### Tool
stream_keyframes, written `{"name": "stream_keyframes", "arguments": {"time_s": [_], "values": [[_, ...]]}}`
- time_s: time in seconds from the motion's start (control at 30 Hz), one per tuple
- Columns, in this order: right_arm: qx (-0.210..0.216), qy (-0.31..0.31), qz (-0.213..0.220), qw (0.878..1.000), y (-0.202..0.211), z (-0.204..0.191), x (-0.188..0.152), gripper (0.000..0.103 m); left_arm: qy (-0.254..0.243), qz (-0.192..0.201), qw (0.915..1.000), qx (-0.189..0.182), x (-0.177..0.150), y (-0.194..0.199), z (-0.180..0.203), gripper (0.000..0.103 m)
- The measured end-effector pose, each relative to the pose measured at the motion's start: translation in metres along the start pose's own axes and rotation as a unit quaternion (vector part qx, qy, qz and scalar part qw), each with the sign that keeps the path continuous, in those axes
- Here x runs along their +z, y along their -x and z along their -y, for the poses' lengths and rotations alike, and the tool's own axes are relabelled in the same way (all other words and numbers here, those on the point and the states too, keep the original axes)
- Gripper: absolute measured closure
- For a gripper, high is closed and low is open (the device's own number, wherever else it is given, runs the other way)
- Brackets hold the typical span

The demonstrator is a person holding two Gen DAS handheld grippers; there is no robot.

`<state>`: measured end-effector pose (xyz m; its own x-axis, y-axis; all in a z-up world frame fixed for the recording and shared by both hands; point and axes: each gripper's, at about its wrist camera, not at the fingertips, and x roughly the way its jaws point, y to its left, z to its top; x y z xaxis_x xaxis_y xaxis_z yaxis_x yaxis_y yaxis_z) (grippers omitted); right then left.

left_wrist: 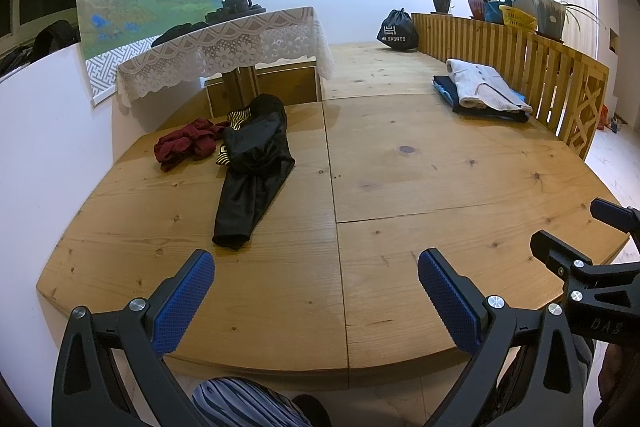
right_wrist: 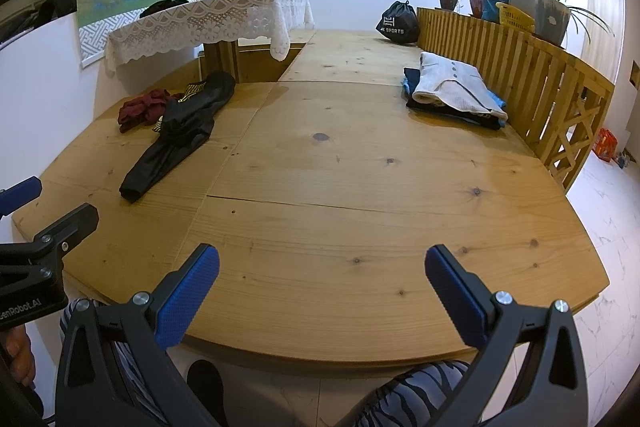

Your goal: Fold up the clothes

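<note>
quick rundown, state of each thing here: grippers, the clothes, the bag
left gripper: open, empty, above the near table edge
right gripper: open, empty, above the near table edge
black garment: unfolded, lying stretched out and rumpled
dark red garment: crumpled, touching the black one
folded stack: folded, white piece on top, beside the wooden railing
drawstring bag: cinched shut, upright

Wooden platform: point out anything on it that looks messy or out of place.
On the left of the wooden platform, a black garment lies crumpled with one leg or sleeve trailing forward, beside a bunched dark red garment. Both are unfolded, unlike the neat folded stack by the wooden railing.
</note>
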<state>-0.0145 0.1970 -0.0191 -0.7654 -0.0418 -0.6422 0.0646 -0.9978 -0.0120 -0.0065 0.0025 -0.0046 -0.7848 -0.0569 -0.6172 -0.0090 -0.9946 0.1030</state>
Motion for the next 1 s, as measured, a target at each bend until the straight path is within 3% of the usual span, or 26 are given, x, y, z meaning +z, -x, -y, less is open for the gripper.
{"name": "stream_keyframes", "arguments": {"time_s": [1.0], "values": [[0.001, 0.002, -0.007, 1.000, -0.0064, -0.0018, 0.0037, 0.000, -0.003, -0.004, 1.0000, -0.001, 0.0012, -0.0042, 0.0024, 0.000]]}}
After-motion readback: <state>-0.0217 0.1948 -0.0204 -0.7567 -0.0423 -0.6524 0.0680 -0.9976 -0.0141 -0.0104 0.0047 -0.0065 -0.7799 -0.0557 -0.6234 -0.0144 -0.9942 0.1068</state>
